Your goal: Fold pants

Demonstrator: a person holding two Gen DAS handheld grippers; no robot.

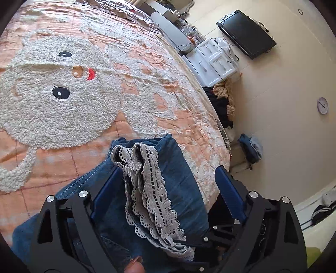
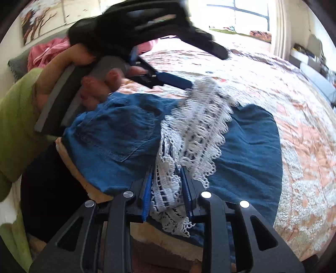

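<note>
Left wrist camera looks forward and down along its fingers, close over the blue denim pants at the bed's edge, facing a wall-mounted television. Right wrist camera, equally close, faces across the bedspread toward a window. Both share the pants' lace trim.

I see soft blue denim pants, matt and finely woven, trimmed with white openwork cotton lace. On my left tool, the frame is matt black plastic with shiny round metal rivets, and the pads are smooth blue. The right tool looks the same. Toward twelve o'clock, the peach quilted bedspread has a slight satin sheen, with nubbly cream bouclé patches.
</note>
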